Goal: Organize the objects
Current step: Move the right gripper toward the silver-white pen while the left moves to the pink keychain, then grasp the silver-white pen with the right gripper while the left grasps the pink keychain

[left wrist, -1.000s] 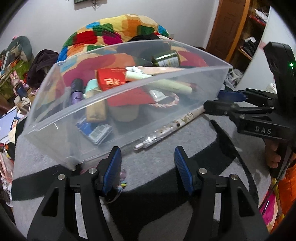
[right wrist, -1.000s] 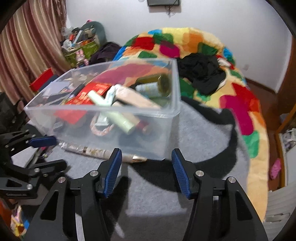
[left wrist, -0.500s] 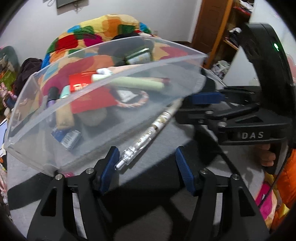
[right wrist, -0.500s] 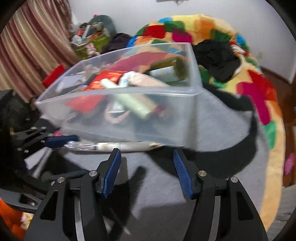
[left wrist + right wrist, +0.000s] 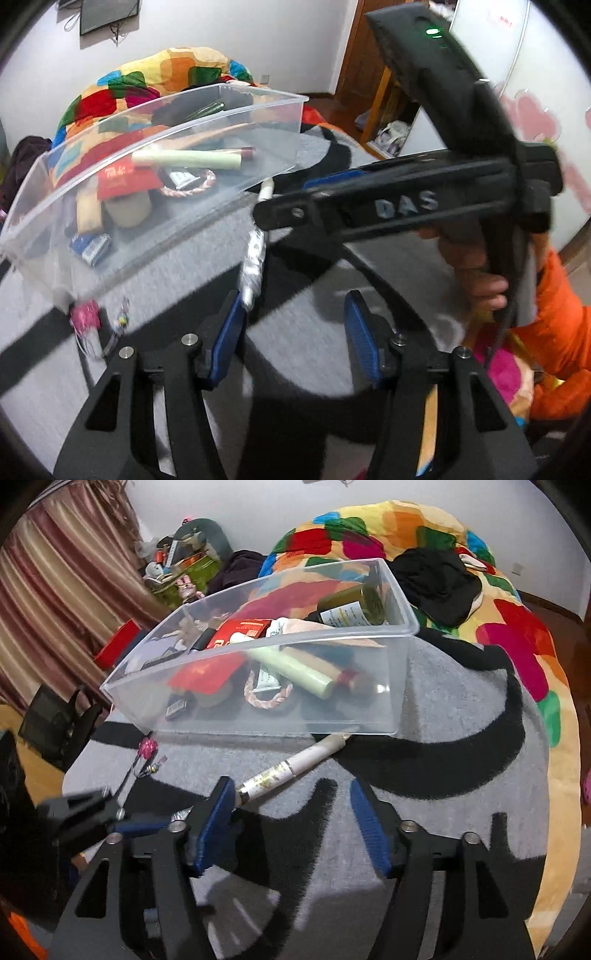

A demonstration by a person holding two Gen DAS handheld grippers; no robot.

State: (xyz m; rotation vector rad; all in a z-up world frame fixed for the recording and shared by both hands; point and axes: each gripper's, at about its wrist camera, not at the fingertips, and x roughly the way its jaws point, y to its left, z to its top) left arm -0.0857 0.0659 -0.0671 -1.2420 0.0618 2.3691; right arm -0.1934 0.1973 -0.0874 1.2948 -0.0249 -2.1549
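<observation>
left tongs [image 5: 293, 325] open | right tongs [image 5: 291, 821] open | pen [image 5: 291, 768] tip hidden behind right tongs' finger

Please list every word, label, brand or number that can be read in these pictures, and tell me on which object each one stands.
"DAS": raised letters on the black side bar of the right tongs.
Red paper packet in the clear plastic bin: pale characters, too blurred to read.
Dark green bottle's white label: print too small to read.
Long white patterned tube: no readable text.
</observation>
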